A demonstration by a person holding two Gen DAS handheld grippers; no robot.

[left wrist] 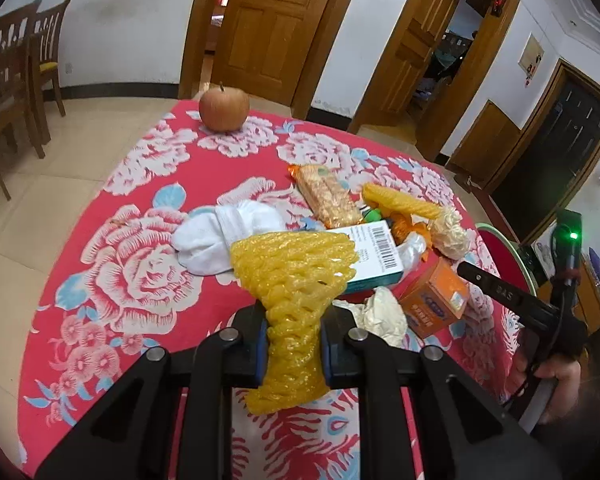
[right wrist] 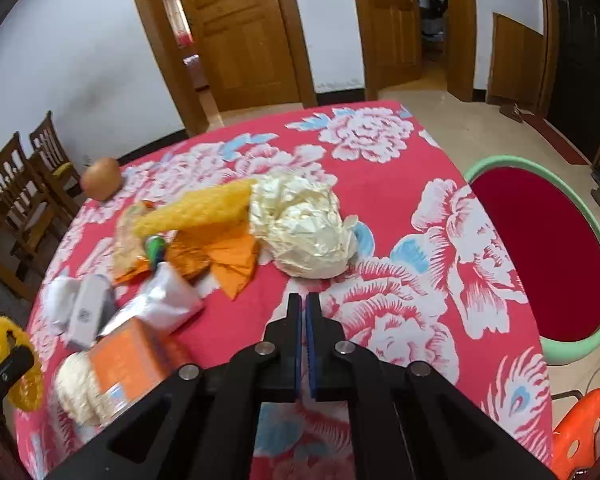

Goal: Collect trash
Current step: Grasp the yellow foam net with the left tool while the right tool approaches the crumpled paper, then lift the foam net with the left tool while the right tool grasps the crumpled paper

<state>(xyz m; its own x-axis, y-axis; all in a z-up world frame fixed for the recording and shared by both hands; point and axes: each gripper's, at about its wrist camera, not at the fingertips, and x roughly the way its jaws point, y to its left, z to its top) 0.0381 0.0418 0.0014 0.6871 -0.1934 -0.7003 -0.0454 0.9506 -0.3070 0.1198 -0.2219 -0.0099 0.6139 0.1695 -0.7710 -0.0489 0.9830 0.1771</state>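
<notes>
My left gripper [left wrist: 294,320] is shut on a yellow foam net sleeve [left wrist: 296,264], held just above the red flowered tablecloth [left wrist: 132,280]. From the right wrist view that same net [right wrist: 16,376] shows at the lower left edge. My right gripper [right wrist: 303,300] is shut with nothing between its pads, just short of a crumpled cream wad [right wrist: 304,232]. A second yellow net [right wrist: 196,208], an orange wrapper [right wrist: 228,260], an orange box [right wrist: 136,356] and a white foam net [right wrist: 76,388] lie to its left. The right gripper [left wrist: 472,272] also reaches in from the right of the left wrist view.
An apple [left wrist: 224,108] sits at the table's far edge. A white sock [left wrist: 228,232], a cracker packet [left wrist: 328,196], a barcoded white box [left wrist: 376,256] and crumpled paper [left wrist: 384,312] lie mid-table. A green-rimmed red tub [right wrist: 488,164] stands right of the table. Wooden chairs [left wrist: 20,80] stand left.
</notes>
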